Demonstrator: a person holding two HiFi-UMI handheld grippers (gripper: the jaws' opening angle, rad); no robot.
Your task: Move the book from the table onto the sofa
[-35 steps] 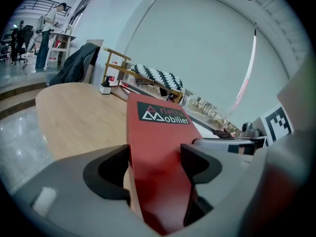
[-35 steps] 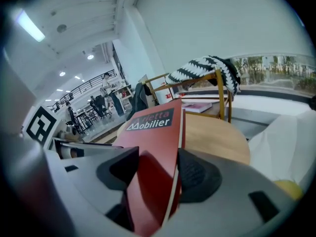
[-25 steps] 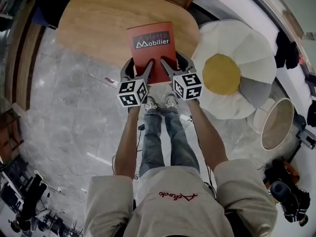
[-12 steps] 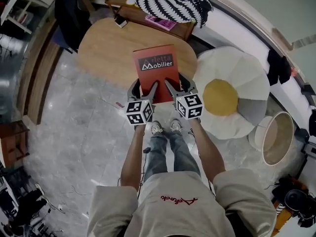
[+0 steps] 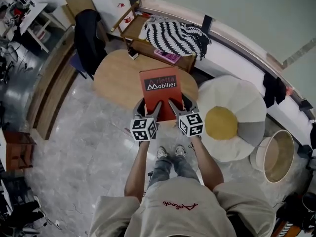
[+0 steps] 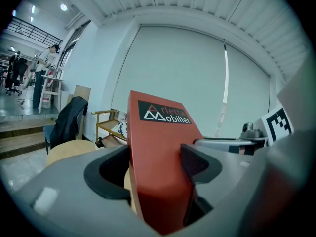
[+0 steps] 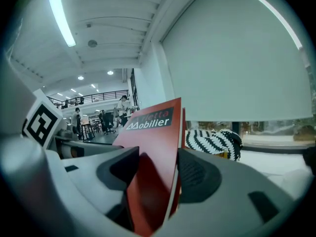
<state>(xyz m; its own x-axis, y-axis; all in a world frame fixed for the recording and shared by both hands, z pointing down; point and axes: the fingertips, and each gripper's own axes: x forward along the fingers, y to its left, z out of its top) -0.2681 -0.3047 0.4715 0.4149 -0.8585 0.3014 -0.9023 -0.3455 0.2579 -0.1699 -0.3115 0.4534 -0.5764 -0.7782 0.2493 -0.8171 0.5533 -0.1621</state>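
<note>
A red book printed "Mobilier" is held up over the near edge of a round wooden table. My left gripper is shut on its near left edge and my right gripper on its near right edge. In the left gripper view the book stands on edge between the jaws of the left gripper. The right gripper view shows the same book clamped by the right gripper. A wooden seat with a black-and-white striped throw stands behind the table.
A white flower-shaped cushion with a yellow centre lies on the floor at right, a round basket beyond it. A dark jacket hangs on a chair at left. A pink book and a phone lie near the table's far edge.
Both grippers stay shut on the book and have carried it up and forward. The view has swung up, so the seat with the striped throw and the far wall now show.
</note>
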